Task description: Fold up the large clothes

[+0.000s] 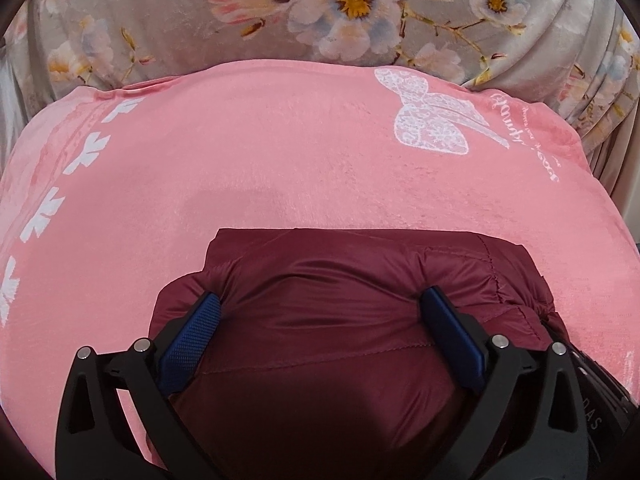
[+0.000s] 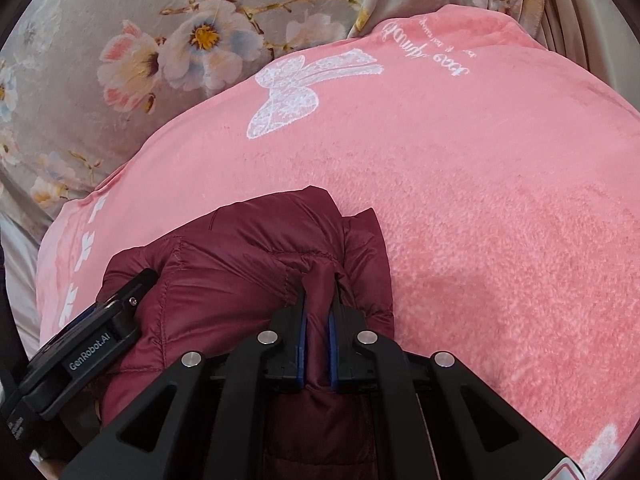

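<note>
Jacket first: the maroon quilted puffer jacket (image 1: 340, 280) lies bunched on a pink plush blanket (image 1: 280, 160) with a white butterfly print (image 1: 432, 116), and a grey flowered cloth (image 1: 160, 20) lies beyond it. My left gripper (image 1: 320, 312) has its jaws spread wide, the blue pads (image 1: 192, 332) resting on the puffy fabric without pinching it. My right gripper (image 2: 318, 320) has its jaws clamped tight on a raised fold of the jacket's shiny cloth.
</note>
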A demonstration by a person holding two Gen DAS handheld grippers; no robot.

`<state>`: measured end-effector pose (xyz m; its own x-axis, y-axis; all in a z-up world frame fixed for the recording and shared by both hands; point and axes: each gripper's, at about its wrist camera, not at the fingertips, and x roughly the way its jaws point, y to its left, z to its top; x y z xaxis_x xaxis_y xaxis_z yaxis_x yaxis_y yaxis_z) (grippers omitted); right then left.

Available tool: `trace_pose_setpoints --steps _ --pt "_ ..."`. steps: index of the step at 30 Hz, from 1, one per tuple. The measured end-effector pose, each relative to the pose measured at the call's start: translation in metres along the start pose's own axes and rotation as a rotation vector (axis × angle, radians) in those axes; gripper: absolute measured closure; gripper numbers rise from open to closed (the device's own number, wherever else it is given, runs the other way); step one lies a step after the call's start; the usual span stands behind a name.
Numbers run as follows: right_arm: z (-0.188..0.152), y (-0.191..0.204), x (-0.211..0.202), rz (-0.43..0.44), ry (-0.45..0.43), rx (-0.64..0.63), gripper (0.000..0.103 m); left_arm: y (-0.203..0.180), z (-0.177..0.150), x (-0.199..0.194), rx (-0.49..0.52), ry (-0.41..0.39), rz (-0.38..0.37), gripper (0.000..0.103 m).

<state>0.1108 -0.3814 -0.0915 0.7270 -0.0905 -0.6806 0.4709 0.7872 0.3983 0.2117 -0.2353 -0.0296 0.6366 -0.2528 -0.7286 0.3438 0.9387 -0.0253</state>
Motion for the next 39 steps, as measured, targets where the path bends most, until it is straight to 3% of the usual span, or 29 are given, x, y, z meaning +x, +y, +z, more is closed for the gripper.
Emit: trace_pose_setpoints --steps 19,22,23,26,29,33,39 --pt "-0.002 -0.001 0.003 0.008 -0.016 0.009 0.099 -0.009 -0.004 0.009 0.026 -0.028 0.047 0.005" --pt "-0.002 -0.007 0.001 0.053 -0.019 0.043 0.098 -0.01 -0.003 0.009 0.032 -0.023 0.052 0.005" --pt "0.0 -0.017 0.001 0.111 -0.002 0.086 0.098 -0.009 -0.002 0.008 0.035 -0.018 0.05 0.005" --pt "0.001 -0.021 -0.007 0.124 0.021 0.103 0.097 -0.005 -0.003 -0.005 0.053 0.005 0.029 0.005" --pt "-0.004 -0.02 -0.045 0.086 -0.011 0.033 0.086 0.007 -0.008 -0.04 0.025 0.022 -0.012 0.005" --pt "-0.02 -0.01 -0.101 0.072 -0.021 -0.119 0.086 0.018 -0.026 -0.077 -0.009 0.046 -0.084 0.005" --pt "-0.05 0.001 -0.1 0.05 0.067 -0.241 0.086 0.019 -0.062 -0.098 -0.004 0.093 -0.112 0.005"
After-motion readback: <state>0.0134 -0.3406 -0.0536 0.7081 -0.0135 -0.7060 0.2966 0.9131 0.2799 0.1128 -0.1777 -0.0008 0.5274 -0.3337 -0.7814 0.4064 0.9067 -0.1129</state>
